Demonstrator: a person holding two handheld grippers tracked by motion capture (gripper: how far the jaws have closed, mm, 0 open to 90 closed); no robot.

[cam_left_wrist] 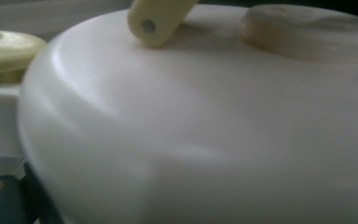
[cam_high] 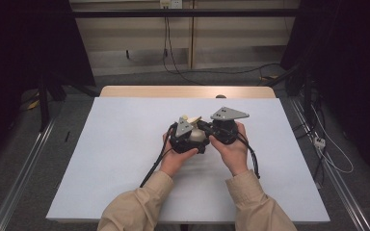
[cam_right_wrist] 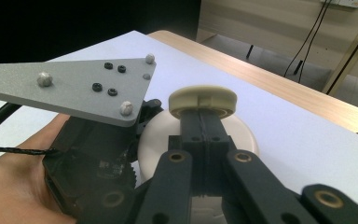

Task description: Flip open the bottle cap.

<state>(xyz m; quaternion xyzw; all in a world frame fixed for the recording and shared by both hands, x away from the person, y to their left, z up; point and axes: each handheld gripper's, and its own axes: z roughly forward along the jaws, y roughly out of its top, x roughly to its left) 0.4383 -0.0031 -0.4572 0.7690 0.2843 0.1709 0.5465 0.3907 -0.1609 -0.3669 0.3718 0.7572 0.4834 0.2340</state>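
Table (cam_high: 125, 159) with white top — one. Hands — two, close together at mid-table. White rounded container (cam_right_wrist: 242, 135) — one, held between both grippers, above the tabletop. Cream round knob (cam_right_wrist: 203, 100) on it — one. Right gripper (cam_right_wrist: 204, 122) — jaws pressed together just beneath that knob. Left gripper (cam_high: 185, 137) — hard against the container's white wall; jaw state cannot be told. Grey three-cornered plates — two.

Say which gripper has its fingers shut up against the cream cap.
The right gripper: its shut fingers end just under the cream cap on the white body; the left gripper is beside the body instead.
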